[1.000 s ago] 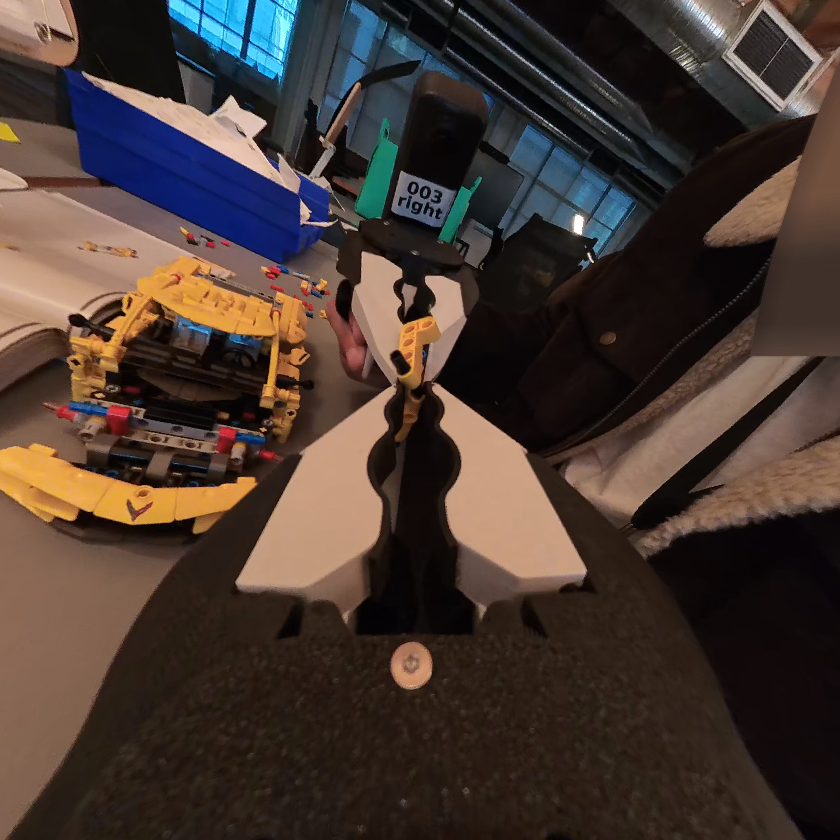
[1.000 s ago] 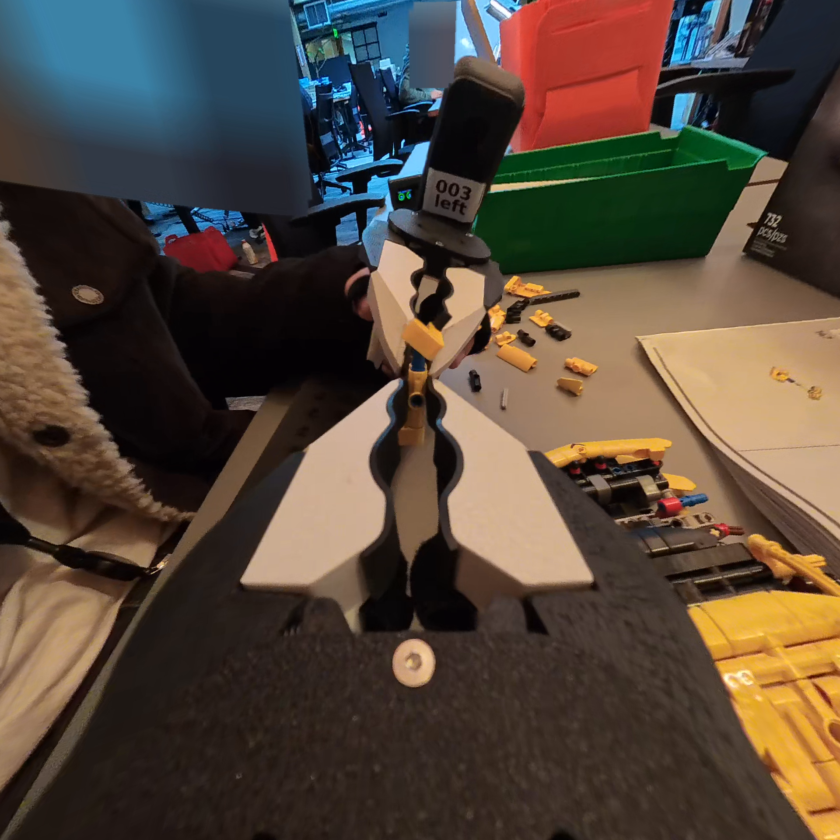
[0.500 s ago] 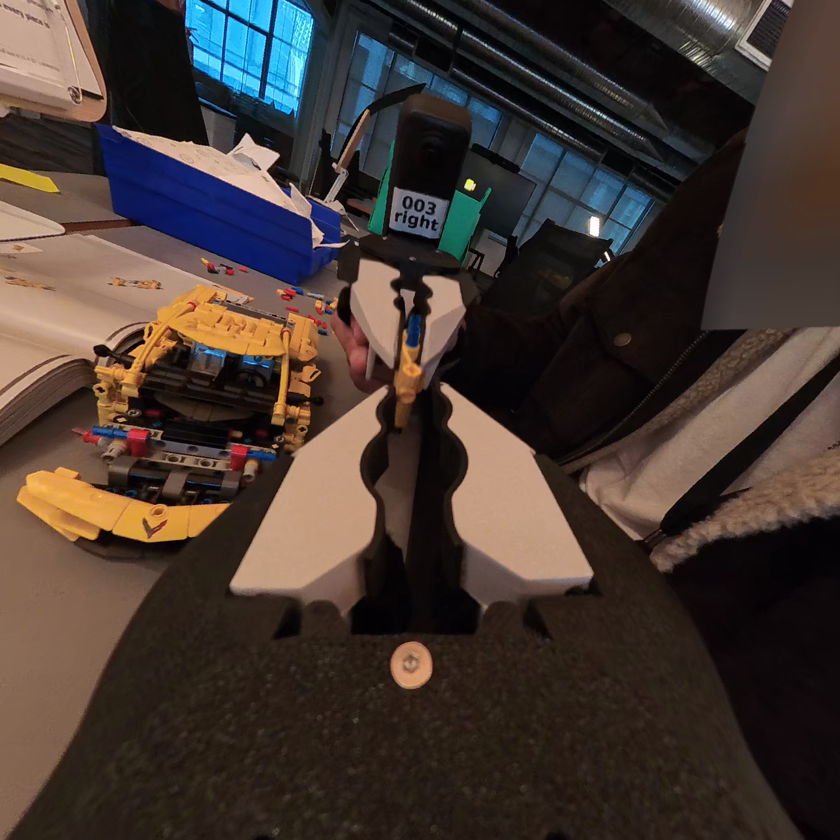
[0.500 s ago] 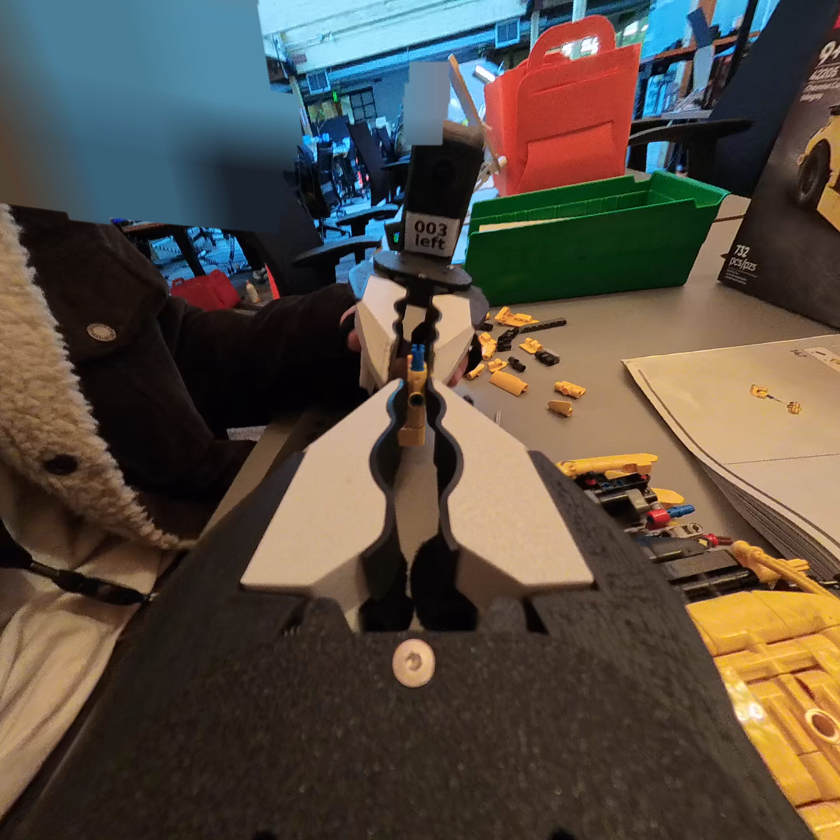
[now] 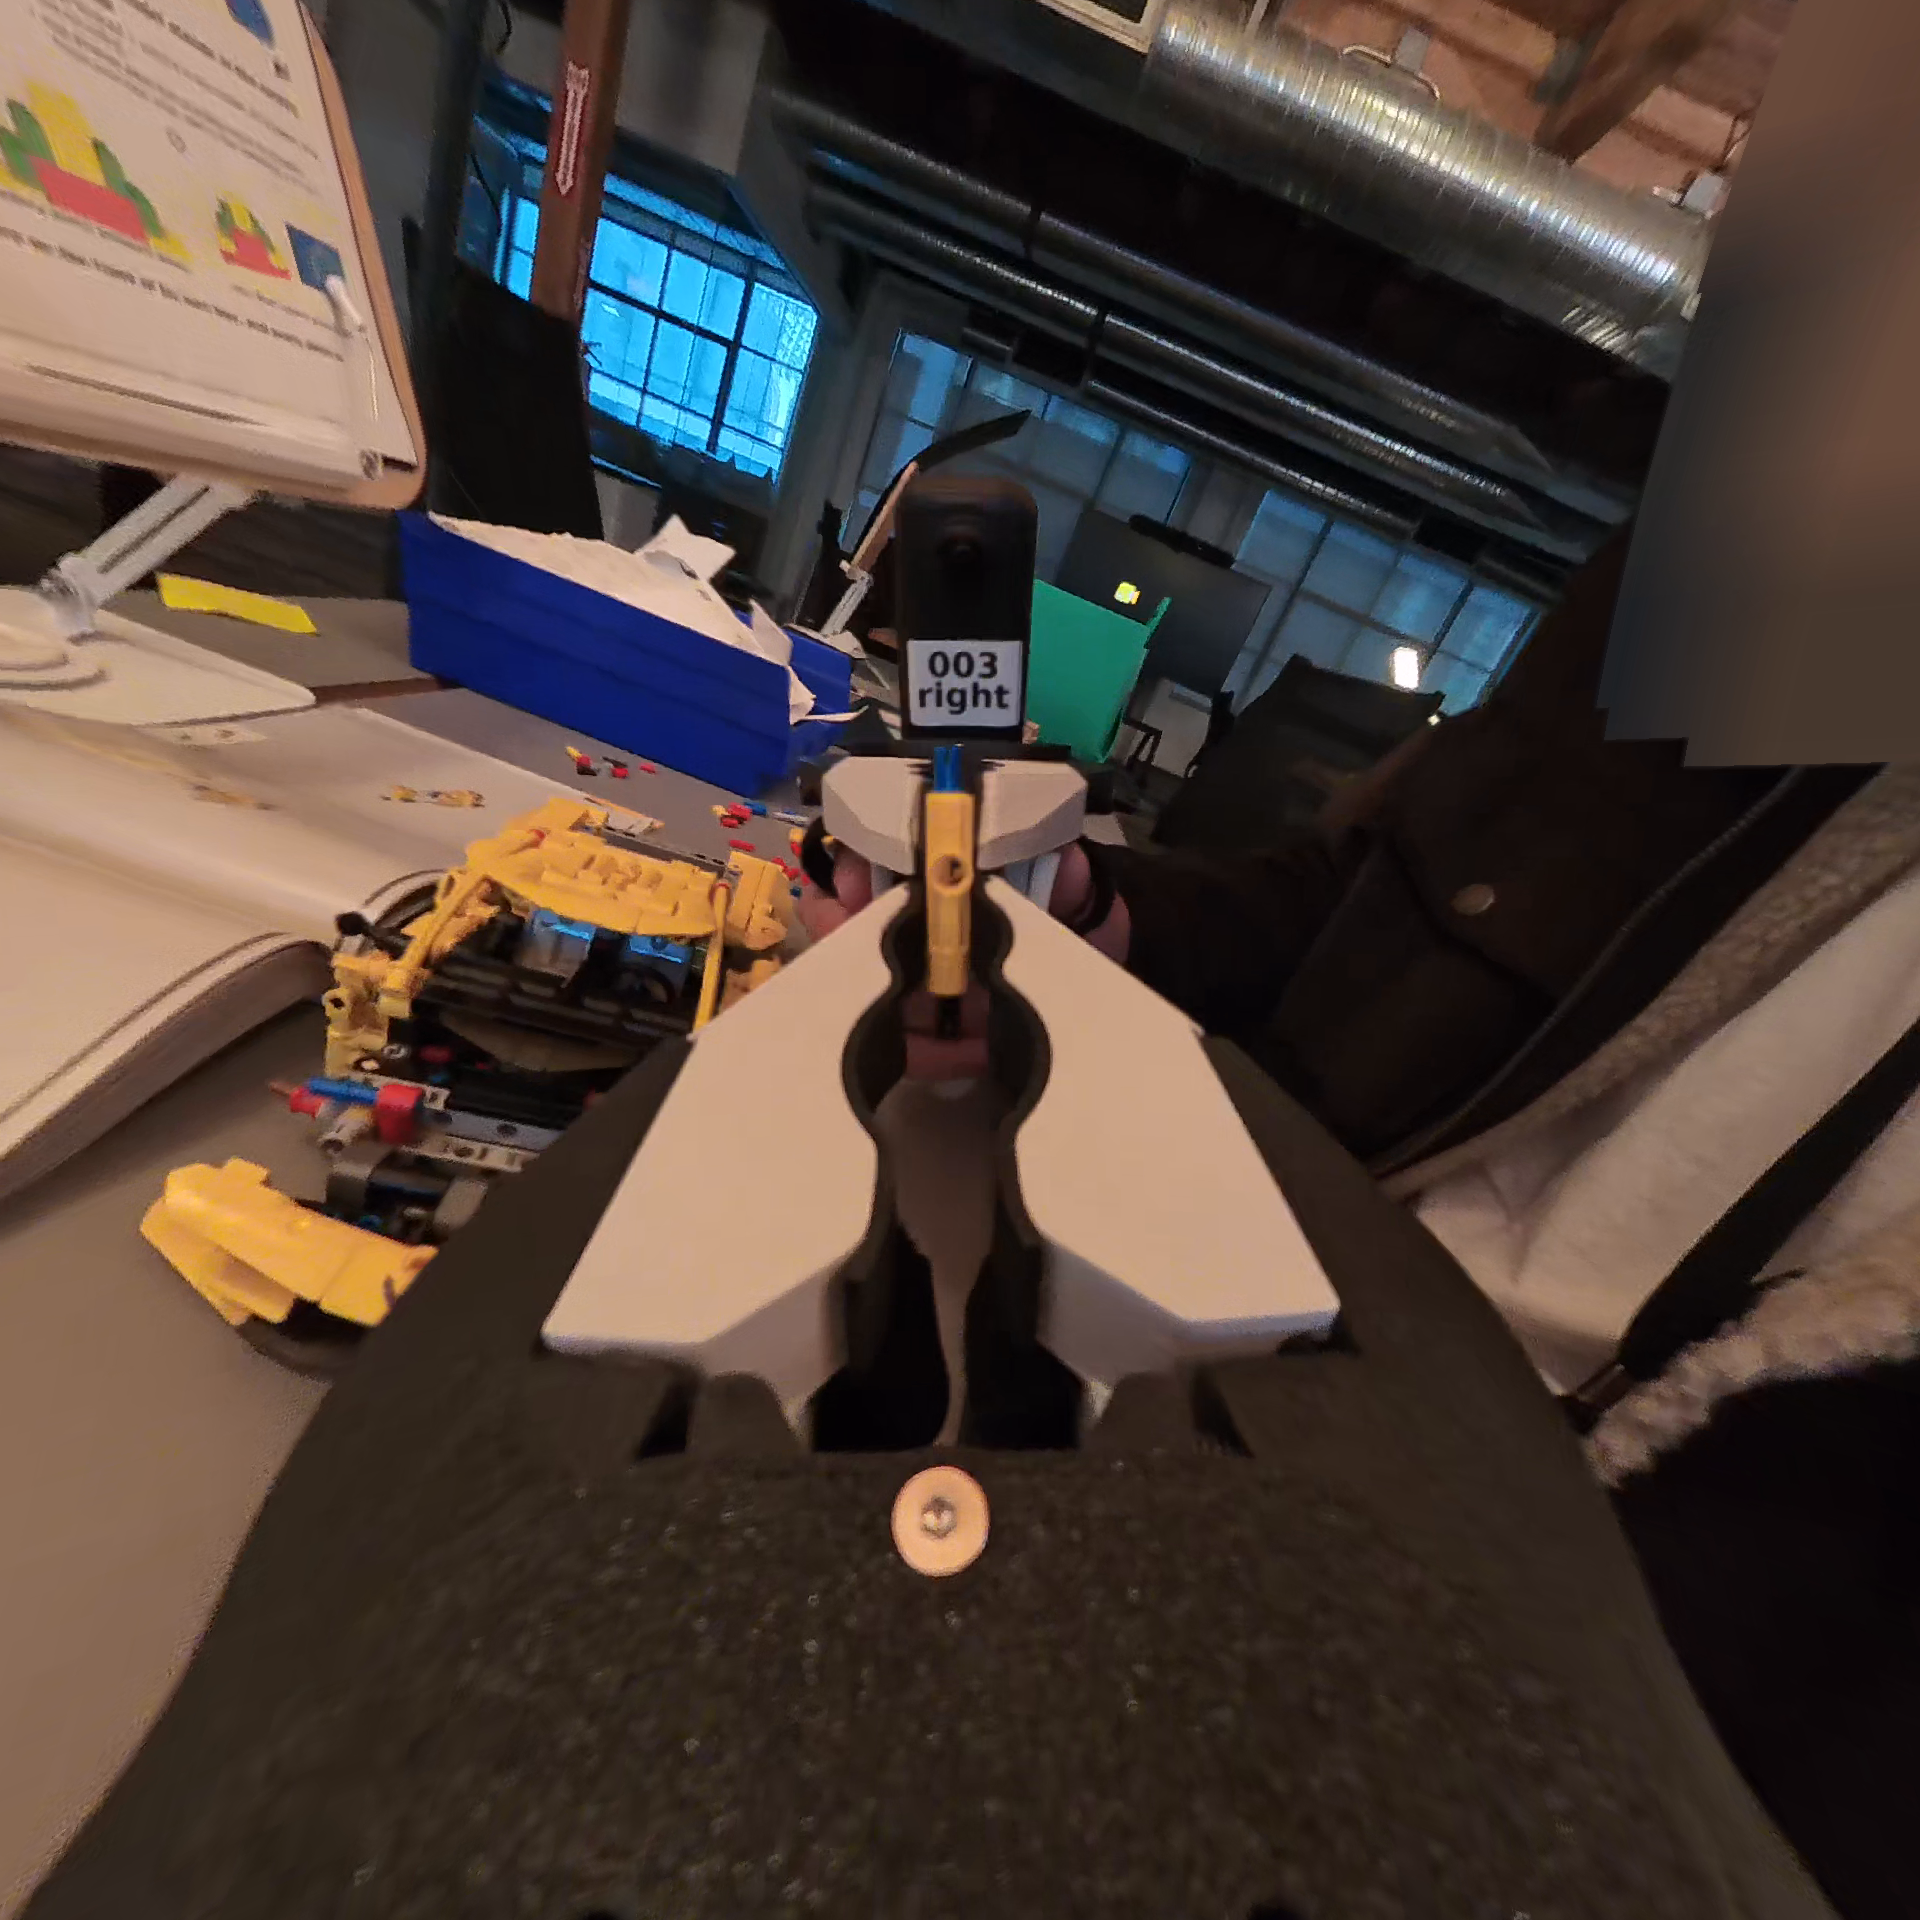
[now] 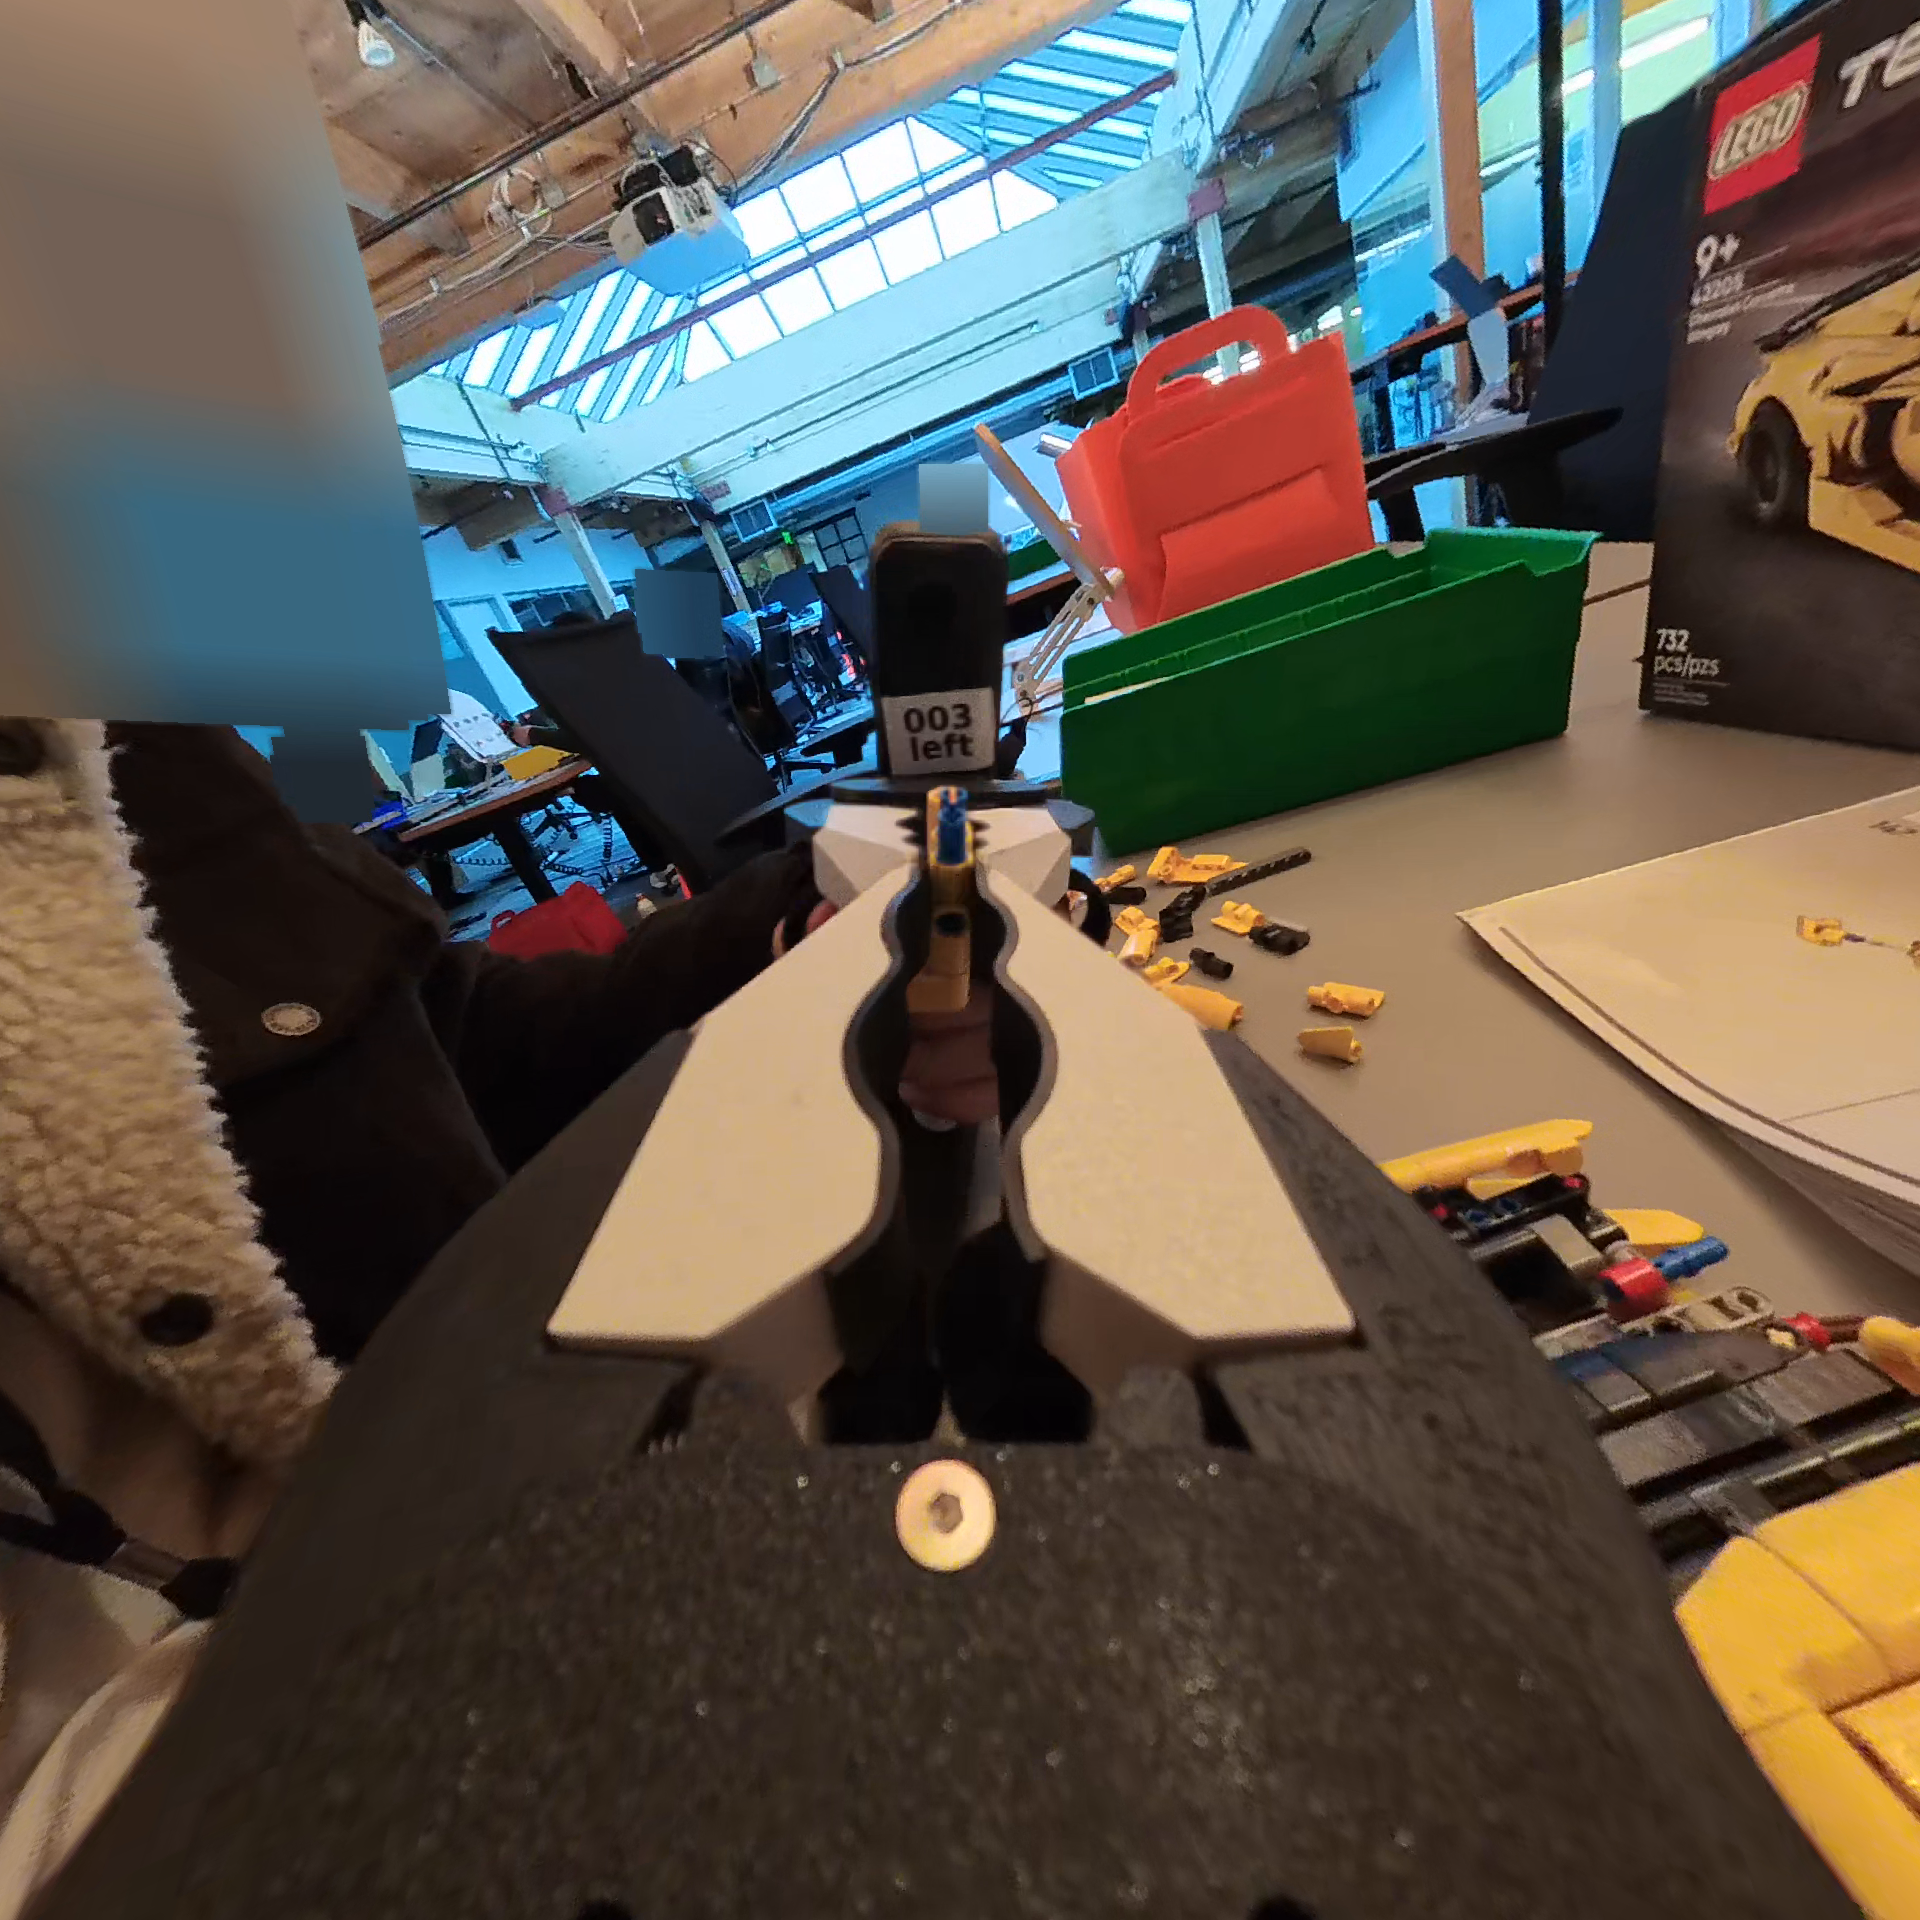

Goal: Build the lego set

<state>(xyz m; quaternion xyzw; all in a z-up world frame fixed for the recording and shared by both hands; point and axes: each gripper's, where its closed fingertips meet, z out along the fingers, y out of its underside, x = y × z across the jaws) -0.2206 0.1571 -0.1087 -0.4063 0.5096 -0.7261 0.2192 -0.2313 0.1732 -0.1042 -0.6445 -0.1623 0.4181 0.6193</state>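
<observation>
My left gripper (image 5: 945, 920) and my right gripper (image 6: 948, 883) face each other tip to tip above the table. Both are shut on a small yellow Lego piece (image 5: 948, 894) with a blue pin (image 5: 945, 764) at its far end. In the right wrist view the same yellow piece (image 6: 940, 961) and blue pin (image 6: 948, 823) sit between the two sets of tips. The partly built yellow car (image 5: 561, 966) stands on the table to the left, and its edge shows in the right wrist view (image 6: 1662, 1299). A hand shows behind each gripper.
A loose yellow bumper section (image 5: 270, 1257) lies before the car. An open instruction booklet (image 5: 156, 883) lies beside it. Also in view are a blue bin (image 5: 603, 665), a green bin (image 6: 1320, 665), the Lego box (image 6: 1787, 416) and loose small parts (image 6: 1226, 935). A person's coat (image 5: 1455, 935) is close by. My left and right fingertips are right by each other.
Both grippers have risen and levelled, so more of the ceiling shows. The two held yellow parts have come together in one line between the tips.
</observation>
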